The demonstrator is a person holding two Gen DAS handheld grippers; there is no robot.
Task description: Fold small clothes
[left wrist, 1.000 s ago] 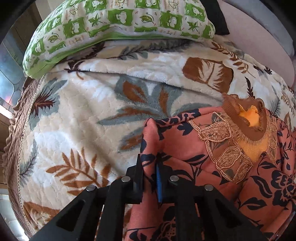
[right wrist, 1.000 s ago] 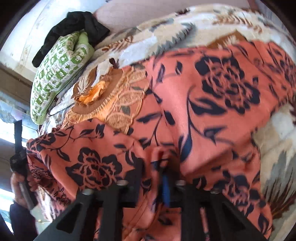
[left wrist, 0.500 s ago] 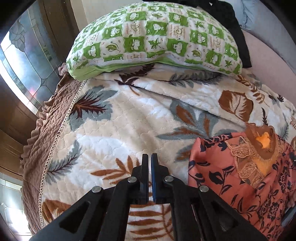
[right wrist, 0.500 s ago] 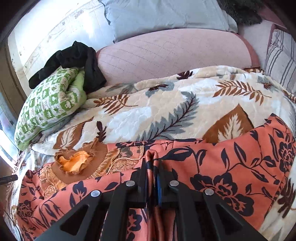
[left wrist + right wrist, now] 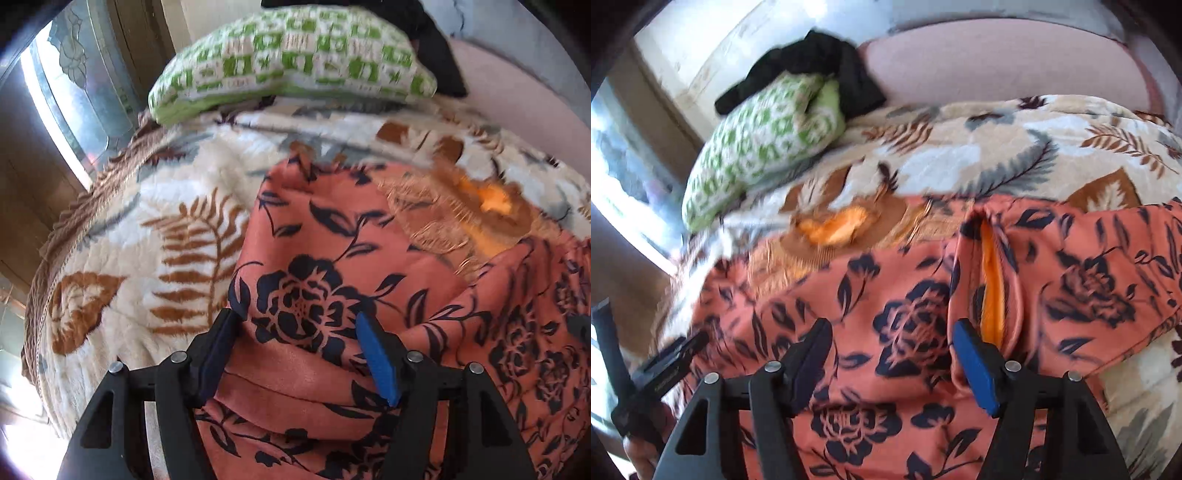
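Fingers of the left gripper [image 5: 297, 334] stand spread, having just been opening; the orange flowered dress [image 5: 369, 266] lies under and between them, but neither pad presses on it, so nothing is grasped. One finger is black, the other has a blue pad. Right gripper [image 5: 890, 341] the same: fingers apart, just opened, dress cloth beneath the gap and no pinch on it.

Dress lies spread on the bed, across the leaf-patterned blanket [image 5: 155, 236]. In the left wrist view its left edge falls near the middle of the blanket, and a flat fold line crosses the cloth close to the fingers. The neckline [image 5: 491, 199], brown with gold trim and an orange lining, sits at the far right, blurred. In the right wrist view the neckline is at far left centre, and a raised tuck of cloth just right of the blue pad shows orange lining [image 5: 991, 284] inside.

Blanket reaches past the dress on the far side and to the left, ending in a brown frilled edge. Green and white pillow [image 5: 288, 62] rests at the far end of the blanket, with a black garment [image 5: 812, 70] draped behind it. Pink headboard [image 5: 997, 66] is at far right. Window glass [image 5: 70, 99] at far left. Left gripper's body and the hand [image 5: 639, 428] holding it show at the lower left of the right wrist view.
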